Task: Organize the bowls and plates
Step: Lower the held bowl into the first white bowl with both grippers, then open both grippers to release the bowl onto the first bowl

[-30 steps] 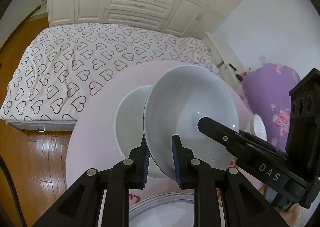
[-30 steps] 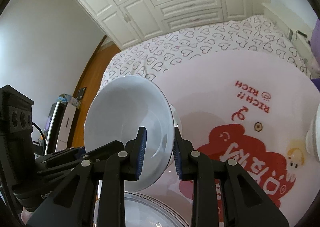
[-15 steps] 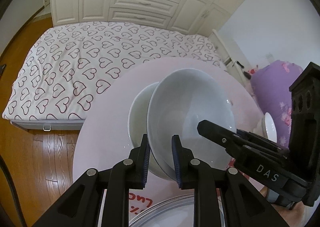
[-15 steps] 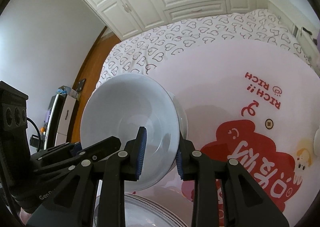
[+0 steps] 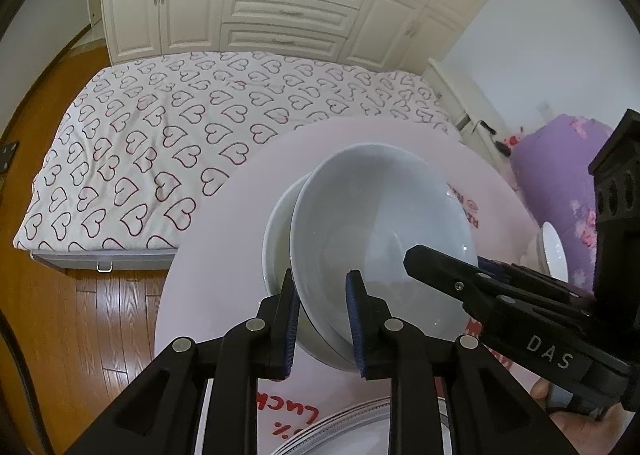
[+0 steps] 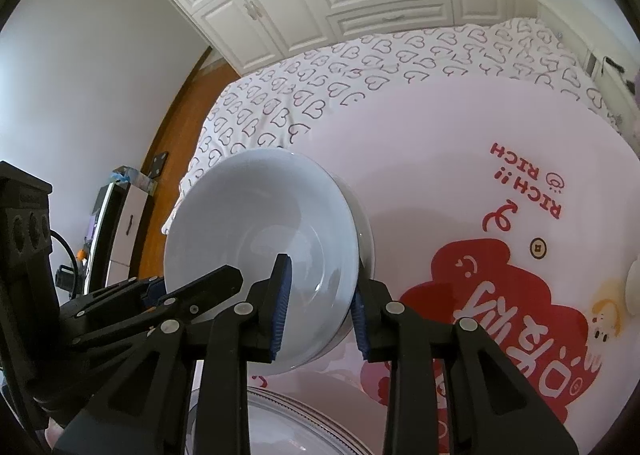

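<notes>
Soft, even daylight fills both sharp fisheye views, bending the white panelled wardrobe at dark vignetted corners, with faint glints inside the glossy white ceramic bowl.

A bowl sits nested in a second bowl on the round table, tilted toward the right. Near of them lies a plate at the table's near edge — a small dish stands far right. Beyond the table's far side lies the bed, with the wardrobe behind it.
</notes>
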The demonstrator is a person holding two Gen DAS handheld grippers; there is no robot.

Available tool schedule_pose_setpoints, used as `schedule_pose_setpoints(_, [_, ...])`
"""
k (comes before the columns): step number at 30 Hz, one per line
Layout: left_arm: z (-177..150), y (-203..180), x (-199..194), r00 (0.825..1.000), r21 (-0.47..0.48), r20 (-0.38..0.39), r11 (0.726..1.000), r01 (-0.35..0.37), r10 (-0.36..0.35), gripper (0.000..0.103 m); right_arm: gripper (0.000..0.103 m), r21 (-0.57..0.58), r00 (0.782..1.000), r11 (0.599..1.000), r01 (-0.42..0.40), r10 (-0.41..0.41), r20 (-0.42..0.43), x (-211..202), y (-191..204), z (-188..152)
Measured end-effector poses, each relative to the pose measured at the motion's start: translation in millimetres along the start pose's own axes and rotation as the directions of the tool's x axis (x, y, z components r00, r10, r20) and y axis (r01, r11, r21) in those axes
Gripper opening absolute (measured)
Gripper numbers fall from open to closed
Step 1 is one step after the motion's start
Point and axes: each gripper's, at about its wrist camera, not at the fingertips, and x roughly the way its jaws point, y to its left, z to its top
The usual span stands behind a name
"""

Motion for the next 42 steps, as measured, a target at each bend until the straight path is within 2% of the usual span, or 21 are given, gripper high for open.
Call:
schedule_pose_setpoints(2, [1.1, 0.4, 0.5, 1.000, 0.000, -0.008, 1.000, 0.011, -0.011, 0.028, 0.032, 0.002, 1.000, 1.000, -0.002, 0.002, 0.005, -1.9, 1.1, -0.8])
schedule_pose_setpoints(6, [6.2, 5.1, 1.2, 1.000, -0.009, -0.021, 1.000, 0.013, -0.013, 0.029, 0.032, 0.009, 1.000, 1.000, -0.004, 0.004, 0.013, -4.6, -0.8, -0.2])
schedule_pose_setpoints(14, [17.7, 16.2, 1.5, 0.998, -0.039, -0.042, 0.998, 0.044, -0.046, 0.040, 0.033, 0.043, 0.999, 0.999, -0.032, 0.030, 0.043, -14.3, -9.1, -0.9])
schedule_pose_setpoints(18, [21.0, 18.5, -4.4, 0.999, -0.042, -0.022, 0.998, 0.044, -0.045, 0.045, 0.046, 0.060, 0.997, 0.998, -0.031, 0.026, 0.072, -21.9, -14.9, 0.5])
schedule_pose_setpoints(22, [18.9, 21.4, -9.9, 0.998, -0.048, -0.004, 0.997, 0.055, -0.056, 0.060, 0.052, 0.074, 0.996, 0.997, -0.033, 0.026, 0.088, -29.0, -21.8, 2.1])
schedule_pose_setpoints(23, [19.0, 21.5, -12.2, 0.999, -0.045, 0.008, 0.998, 0.033, -0.033, 0.073, 0.052, 0.075, 0.996, 0.997, -0.031, 0.025, 0.091, -30.0, -22.4, 2.1])
schedule_pose_setpoints(24, [18.8, 23.0, -15.2, 1.000, -0.049, 0.026, 0.999, 0.000, 0.001, 0.081, 0.054, 0.081, 0.995, 0.996, -0.029, 0.021, 0.096, -31.6, -24.2, 1.9])
schedule_pose_setpoints(25, [14.4, 22.9, -18.9, 0.999, -0.056, 0.048, 0.998, -0.006, 0.008, 0.094, 0.065, 0.092, 0.995, 0.995, -0.026, 0.017, 0.102, -33.2, -27.2, 1.7])
schedule_pose_setpoints(26, [13.6, 25.2, -21.7, 0.998, -0.065, 0.065, 0.998, 0.002, 0.002, 0.101, 0.075, 0.103, 0.994, 0.994, -0.023, 0.012, 0.108, -33.7, -29.9, 2.6])
schedule_pose_setpoints(27, [12.7, 28.1, -25.6, 0.996, -0.076, 0.082, 0.997, 0.024, -0.018, 0.102, 0.097, 0.128, 0.993, 0.992, -0.008, -0.007, 0.121, -36.0, -36.2, 2.2])
schedule_pose_setpoints(28, [9.5, 27.5, -27.5, 0.996, -0.081, 0.091, 0.996, 0.029, -0.022, 0.102, 0.103, 0.141, 0.991, 0.990, 0.004, -0.022, 0.128, -36.5, -38.8, 2.6])
schedule_pose_setpoints(30, [8.3, 28.3, -31.7, 0.994, -0.080, 0.110, 0.997, -0.001, 0.010, 0.102, 0.103, 0.162, 0.990, 0.987, -0.008, -0.014, 0.140, -39.2, -46.1, 2.1])
schedule_pose_setpoints(37, [-10.5, 17.6, -39.2, 0.990, -0.059, 0.138, 0.998, 0.005, 0.003, 0.102, 0.103, 0.166, 0.984, 0.986, -0.028, -0.002, 0.176, -54.0, -49.1, -5.6])
schedule_pose_setpoints(42, [-16.5, 1.8, -42.1, 0.988, -0.023, 0.156, 1.000, 0.008, -0.004, 0.102, 0.103, 0.187, 0.978, 0.982, -0.014, -0.026, 0.209, -72.5, -62.7, -12.6])
